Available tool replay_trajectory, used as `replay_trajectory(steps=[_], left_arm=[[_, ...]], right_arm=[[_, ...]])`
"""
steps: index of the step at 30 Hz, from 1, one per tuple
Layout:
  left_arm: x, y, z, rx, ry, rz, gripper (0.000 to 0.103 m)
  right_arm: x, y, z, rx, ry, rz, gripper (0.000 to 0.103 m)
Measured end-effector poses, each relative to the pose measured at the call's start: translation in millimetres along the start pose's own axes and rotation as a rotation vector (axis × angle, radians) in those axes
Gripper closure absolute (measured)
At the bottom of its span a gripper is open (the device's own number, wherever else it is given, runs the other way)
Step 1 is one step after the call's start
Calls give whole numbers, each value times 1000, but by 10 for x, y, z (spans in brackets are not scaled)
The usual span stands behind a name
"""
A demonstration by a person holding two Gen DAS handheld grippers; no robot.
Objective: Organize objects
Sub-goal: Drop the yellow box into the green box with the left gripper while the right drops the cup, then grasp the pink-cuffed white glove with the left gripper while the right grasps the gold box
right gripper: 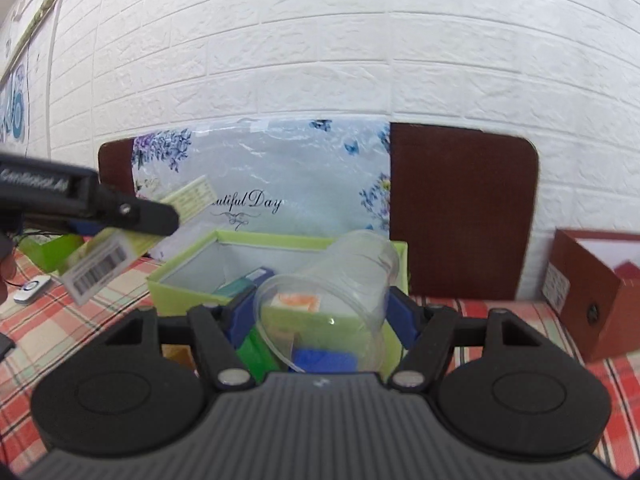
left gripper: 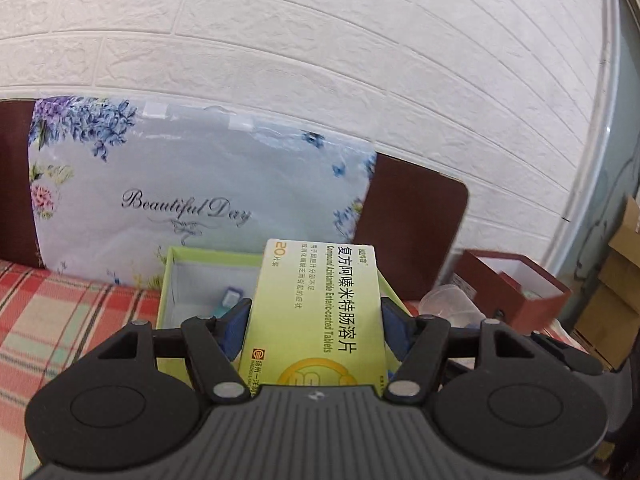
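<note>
My left gripper [left gripper: 316, 320] is shut on a yellow-green medicine box [left gripper: 320, 312] and holds it above the open light-green box [left gripper: 168, 280]. The right wrist view shows the left gripper [right gripper: 132, 216] at the far left, with the medicine box [right gripper: 120, 248] in the air left of the green box [right gripper: 180, 280]. My right gripper [right gripper: 320, 312] is shut on a clear plastic cup [right gripper: 340, 280], tilted on its side just in front of the green box. Small items lie inside the box.
A floral pillow [left gripper: 180, 192] leans against a dark red headboard [right gripper: 460, 212] and a white brick wall. A dark red box [right gripper: 588, 292] stands at the right on the plaid cloth [left gripper: 60, 312]. A small white device [right gripper: 32, 288] lies at the left.
</note>
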State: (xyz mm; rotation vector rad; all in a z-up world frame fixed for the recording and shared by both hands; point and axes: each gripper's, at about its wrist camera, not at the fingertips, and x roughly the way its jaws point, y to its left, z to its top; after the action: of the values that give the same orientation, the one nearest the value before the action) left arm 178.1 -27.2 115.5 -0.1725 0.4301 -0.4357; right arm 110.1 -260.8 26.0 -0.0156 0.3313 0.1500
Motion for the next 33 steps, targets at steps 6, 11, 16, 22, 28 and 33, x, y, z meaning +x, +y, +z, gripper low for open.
replay_trajectory(steps=[6, 11, 16, 22, 28, 33], left_arm=[[508, 156, 191, -29, 6, 35, 33], [770, 259, 198, -33, -9, 72, 22], [897, 371, 18, -1, 24, 156, 9], [651, 395, -79, -46, 41, 134, 9], [124, 149, -238, 3, 34, 112, 9], [-306, -12, -577, 54, 65, 128, 9]], right_arm=[[565, 65, 133, -58, 1, -21, 35], [925, 88, 117, -74, 10, -57, 30], [1118, 36, -60, -80, 61, -92, 0], [708, 1, -240, -72, -4, -93, 0], [138, 24, -286, 14, -13, -75, 0], [-368, 96, -503, 67, 9, -34, 0]])
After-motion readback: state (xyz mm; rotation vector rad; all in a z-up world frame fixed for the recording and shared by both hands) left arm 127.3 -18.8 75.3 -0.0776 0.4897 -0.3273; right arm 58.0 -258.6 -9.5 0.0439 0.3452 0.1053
